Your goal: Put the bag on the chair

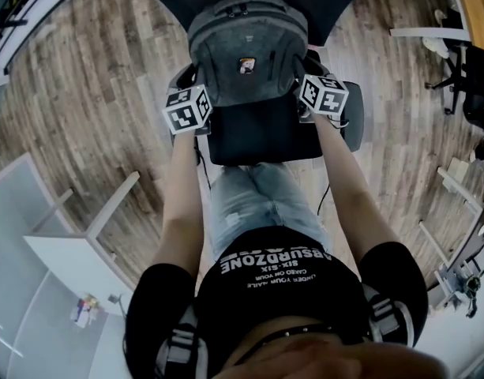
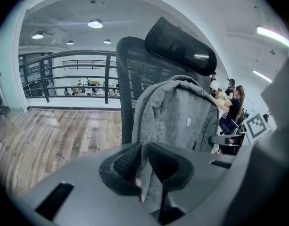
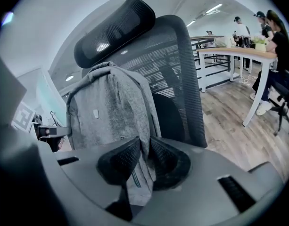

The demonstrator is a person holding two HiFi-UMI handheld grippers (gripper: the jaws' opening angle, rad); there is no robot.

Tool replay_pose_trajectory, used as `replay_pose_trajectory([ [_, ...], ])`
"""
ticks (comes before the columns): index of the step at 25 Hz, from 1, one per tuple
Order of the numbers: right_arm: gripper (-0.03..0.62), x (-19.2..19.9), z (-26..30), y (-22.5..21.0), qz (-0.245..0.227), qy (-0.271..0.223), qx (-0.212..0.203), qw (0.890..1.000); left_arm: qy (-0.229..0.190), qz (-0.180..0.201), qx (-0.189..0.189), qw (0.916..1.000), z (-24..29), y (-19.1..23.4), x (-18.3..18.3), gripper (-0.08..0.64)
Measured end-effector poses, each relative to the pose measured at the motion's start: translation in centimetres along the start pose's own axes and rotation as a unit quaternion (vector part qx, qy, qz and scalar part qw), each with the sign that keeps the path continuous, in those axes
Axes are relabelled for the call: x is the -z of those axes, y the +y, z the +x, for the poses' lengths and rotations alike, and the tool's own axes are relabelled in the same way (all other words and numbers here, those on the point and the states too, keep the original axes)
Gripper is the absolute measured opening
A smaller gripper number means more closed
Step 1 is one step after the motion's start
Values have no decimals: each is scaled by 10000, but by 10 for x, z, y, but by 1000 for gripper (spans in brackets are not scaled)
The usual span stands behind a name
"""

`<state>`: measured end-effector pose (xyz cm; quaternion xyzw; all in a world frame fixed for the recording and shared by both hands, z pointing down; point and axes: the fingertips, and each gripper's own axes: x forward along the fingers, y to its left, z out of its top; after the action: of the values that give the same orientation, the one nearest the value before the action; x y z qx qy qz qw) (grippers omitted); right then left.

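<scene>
A grey backpack (image 1: 243,54) hangs upright over the black seat (image 1: 261,136) of an office chair, its back toward the mesh backrest (image 2: 135,79). My left gripper (image 1: 196,93) is shut on the bag's left edge; in the left gripper view grey fabric (image 2: 177,121) is pinched between the dark pads (image 2: 125,163). My right gripper (image 1: 305,89) is shut on the bag's right edge, with the fabric (image 3: 111,112) caught between its pads (image 3: 165,159). The chair's headrest (image 3: 113,29) rises behind the bag. Whether the bag's bottom touches the seat is hidden.
Wooden floor (image 1: 91,93) surrounds the chair. A white shelf unit (image 1: 60,243) stands at the lower left, and desk frames and a black chair (image 1: 463,77) at the right. People sit at a long table (image 3: 238,55) in the background; a railing (image 2: 64,74) runs behind.
</scene>
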<state>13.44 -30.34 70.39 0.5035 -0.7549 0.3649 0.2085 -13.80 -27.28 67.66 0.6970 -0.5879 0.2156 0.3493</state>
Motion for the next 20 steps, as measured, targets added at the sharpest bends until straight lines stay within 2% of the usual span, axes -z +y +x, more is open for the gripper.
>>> replay_pose_trajectory([
  [4, 75, -4, 7, -2, -40, -54, -11, 10000, 29, 9, -86, 10000, 11, 6, -5, 61],
  [12, 75, -5, 15, -6, -65, -113, -83, 9999, -27, -332, -52, 9994, 23, 12, -5, 61],
  [17, 87, -4, 12, -4, -218, -78, -112, 9997, -226, -771, 37, 9968, 19, 12, -8, 71],
  [18, 102, -3, 12, -3, -244, -33, -176, 9995, -267, -739, 51, 9969, 18, 11, -8, 71],
  [20, 209, 0, 13, 4, -218, 101, -391, 9989, -265, -539, 39, 9982, 16, 9, -8, 71],
])
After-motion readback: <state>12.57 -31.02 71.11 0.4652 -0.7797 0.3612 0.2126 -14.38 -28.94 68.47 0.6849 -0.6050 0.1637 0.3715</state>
